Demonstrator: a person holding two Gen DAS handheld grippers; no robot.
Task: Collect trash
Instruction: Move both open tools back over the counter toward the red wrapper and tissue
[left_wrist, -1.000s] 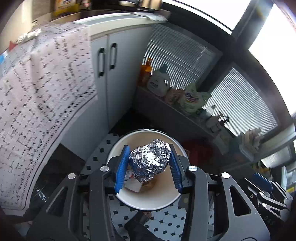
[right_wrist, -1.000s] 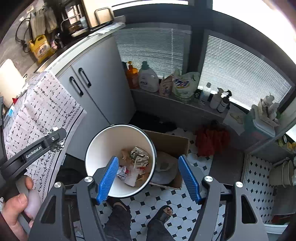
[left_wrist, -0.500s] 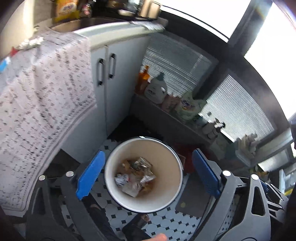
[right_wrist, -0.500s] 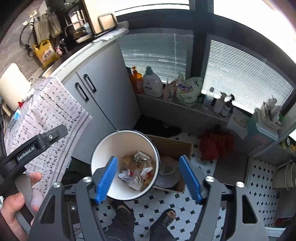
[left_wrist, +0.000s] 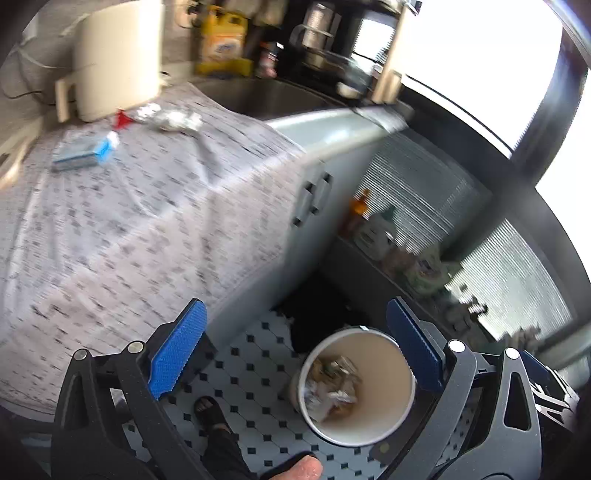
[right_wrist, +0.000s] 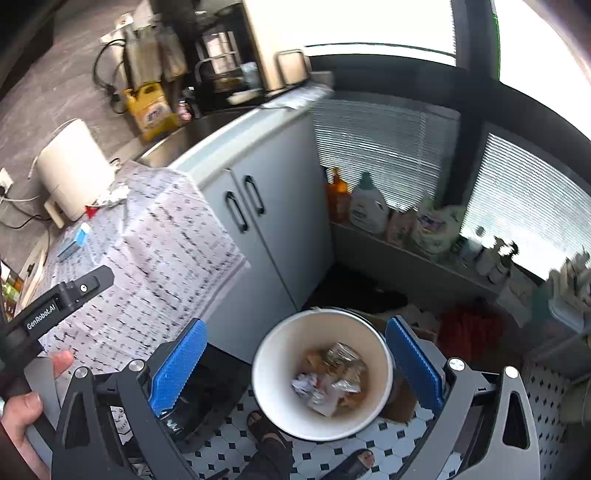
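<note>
Both my jaws empty: left gripper (left_wrist: 295, 363) wide, right gripper (right_wrist: 295, 363) opening. Next aim: foil scrap (left_wrist: 168, 117), upper left on worktop (left_wrist: 110, 221); approach low, pinch centrally.

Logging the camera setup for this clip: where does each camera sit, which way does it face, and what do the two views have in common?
Left wrist: on the left gripper, angled down past open, empty blue pads at the white trash bin, cloth-covered counter and sink; a sandalled foot shows.
Right wrist: on the right gripper, angled down over the same bin, its jaws opening with nothing between; the person's left hand holding the other gripper and both feet show.
Shared: bin with crumpled trash, counter, grey cabinet doors, tiled floor.
</note>
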